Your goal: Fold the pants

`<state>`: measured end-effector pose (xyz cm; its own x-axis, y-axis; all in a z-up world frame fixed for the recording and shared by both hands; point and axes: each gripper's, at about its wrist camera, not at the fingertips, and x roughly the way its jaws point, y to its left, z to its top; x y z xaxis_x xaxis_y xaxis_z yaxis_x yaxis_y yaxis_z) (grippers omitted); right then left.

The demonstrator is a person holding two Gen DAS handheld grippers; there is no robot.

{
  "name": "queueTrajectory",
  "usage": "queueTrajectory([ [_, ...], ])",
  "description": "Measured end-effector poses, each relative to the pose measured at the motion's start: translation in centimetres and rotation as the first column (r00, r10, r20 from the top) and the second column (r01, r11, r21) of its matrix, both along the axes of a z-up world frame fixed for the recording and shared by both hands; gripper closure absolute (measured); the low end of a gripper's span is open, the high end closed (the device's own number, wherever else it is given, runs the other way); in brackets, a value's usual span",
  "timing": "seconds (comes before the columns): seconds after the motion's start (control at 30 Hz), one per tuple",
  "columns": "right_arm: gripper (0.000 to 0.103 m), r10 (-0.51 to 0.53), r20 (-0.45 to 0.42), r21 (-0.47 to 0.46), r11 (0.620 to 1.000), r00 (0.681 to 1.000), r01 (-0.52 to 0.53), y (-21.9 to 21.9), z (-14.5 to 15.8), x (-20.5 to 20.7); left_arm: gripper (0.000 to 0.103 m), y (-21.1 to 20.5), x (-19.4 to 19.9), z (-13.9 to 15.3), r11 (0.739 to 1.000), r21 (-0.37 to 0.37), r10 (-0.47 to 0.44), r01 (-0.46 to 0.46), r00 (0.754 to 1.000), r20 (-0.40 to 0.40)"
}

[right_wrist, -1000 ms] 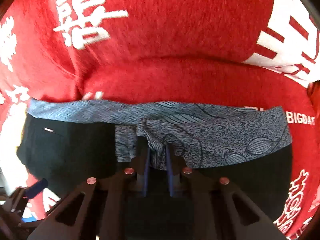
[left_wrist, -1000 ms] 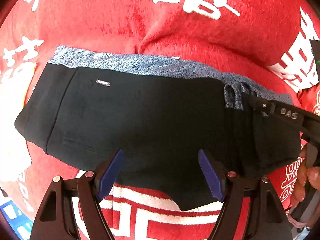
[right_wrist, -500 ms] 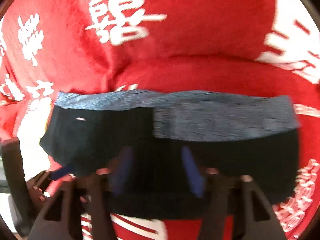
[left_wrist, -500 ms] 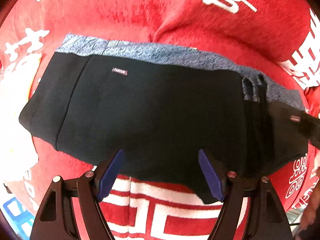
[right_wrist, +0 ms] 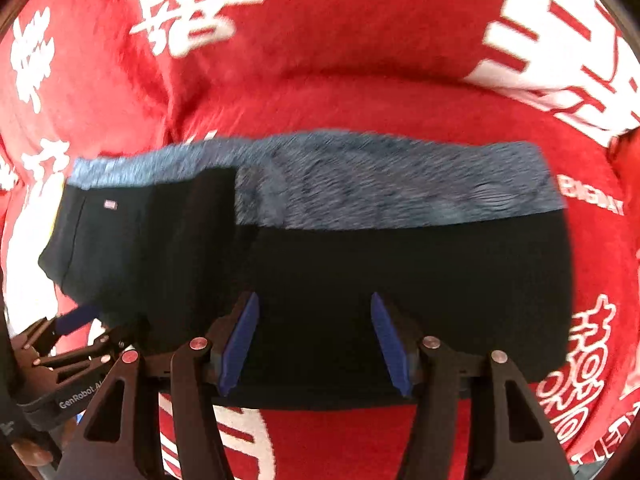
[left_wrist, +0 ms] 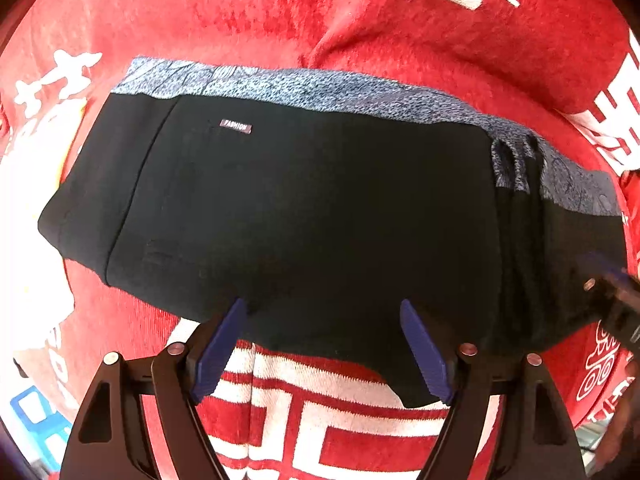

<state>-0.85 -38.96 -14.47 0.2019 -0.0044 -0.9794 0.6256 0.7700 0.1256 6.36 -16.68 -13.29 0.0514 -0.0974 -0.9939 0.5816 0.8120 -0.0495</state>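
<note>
Black shorts [left_wrist: 312, 208] lie flat on red blanket [left_wrist: 360, 32], waistband at 12 o'clock. Left gripper [left_wrist: 320, 344] and right gripper [right_wrist: 316, 340] gape wide, empty. We'd pinch hem corners evenly, fold upward.

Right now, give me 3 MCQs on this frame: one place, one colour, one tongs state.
1. Where does the small FASHION label sit on the folded black pants with the speckled grey-blue waistband?
A. near the waistband, left part
B. at the near hem
C. on the blanket

2. What colour is the plush blanket with white characters under the pants?
A. green
B. red
C. grey

3. How do the left tongs and right tongs stand?
A. both shut on cloth
B. left shut, right open
C. both open, holding nothing

Key: 1 A, the label lies just below the waistband; 2 B, red pile surrounds the pants; 3 C, blue pads are spread apart in both wrist views.
</note>
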Motion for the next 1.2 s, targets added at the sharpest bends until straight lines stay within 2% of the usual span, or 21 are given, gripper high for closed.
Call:
queueTrajectory([
  [0.3,0.039,0.155,0.001,0.043,0.987,0.988,-0.155,2.3,0.0,1.6,0.023,0.5,-0.3,0.9,0.995,0.044,0.085,-0.086,0.996,0.017],
  [0.5,0.034,0.218,0.006,0.050,0.975,0.976,-0.218,2.8,-1.1,1.9,0.023,2.3,-0.7,1.2,0.982,0.073,0.173,-0.173,0.985,0.011],
  [0.73,0.030,0.262,0.020,0.044,0.964,0.965,-0.263,3.2,-1.0,1.8,0.023,4.6,-1.8,1.2,0.968,0.124,0.220,-0.219,0.976,0.011],
  [0.9,0.030,0.248,0.067,0.061,0.966,0.966,-0.252,2.8,-0.8,1.1,0.023,5.5,-2.5,1.1,0.963,0.144,0.230,-0.230,0.973,0.017],
  [1.03,0.030,0.275,0.064,0.032,0.960,0.959,-0.277,3.2,-0.7,0.9,0.023,6.0,-3.0,0.5,0.965,0.145,0.219,-0.218,0.976,0.012],
  [1.2,0.030,0.222,0.054,0.016,0.975,0.974,-0.223,3.3,-0.6,1.1,0.023,5.7,-2.1,-0.3,0.979,0.125,0.161,-0.158,0.987,-0.010],
])
